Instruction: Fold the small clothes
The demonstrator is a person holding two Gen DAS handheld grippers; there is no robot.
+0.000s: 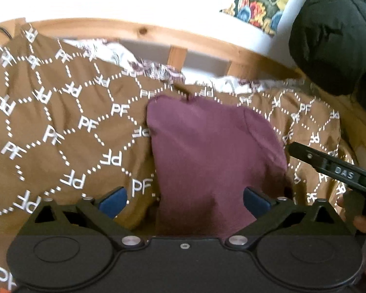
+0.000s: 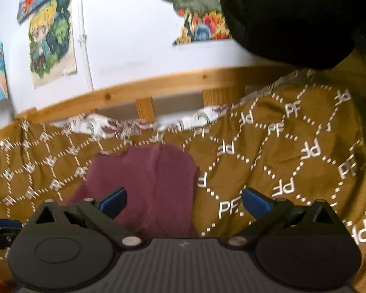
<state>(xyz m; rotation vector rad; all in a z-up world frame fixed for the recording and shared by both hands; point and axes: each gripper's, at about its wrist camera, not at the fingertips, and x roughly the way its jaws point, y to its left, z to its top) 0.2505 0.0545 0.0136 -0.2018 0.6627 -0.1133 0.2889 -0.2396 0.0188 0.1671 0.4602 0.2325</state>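
A small maroon garment (image 1: 212,156) lies on a brown blanket (image 1: 61,127) with white PF lettering; it looks folded into a narrow shape. It also shows in the right wrist view (image 2: 153,183). My left gripper (image 1: 185,201) is open, its blue-padded fingers (image 1: 113,201) spread on either side of the garment's near end, holding nothing. My right gripper (image 2: 185,201) is open and empty, over the garment's right edge and the blanket (image 2: 280,146). The right gripper's black finger (image 1: 329,168) reaches in at the right of the left wrist view.
A wooden bed rail (image 1: 139,30) runs behind the blanket, with a white patterned sheet (image 1: 153,69) along it. A bulky black cloth mass (image 1: 334,39) hangs at the upper right. Colourful pictures (image 2: 51,39) hang on the white wall.
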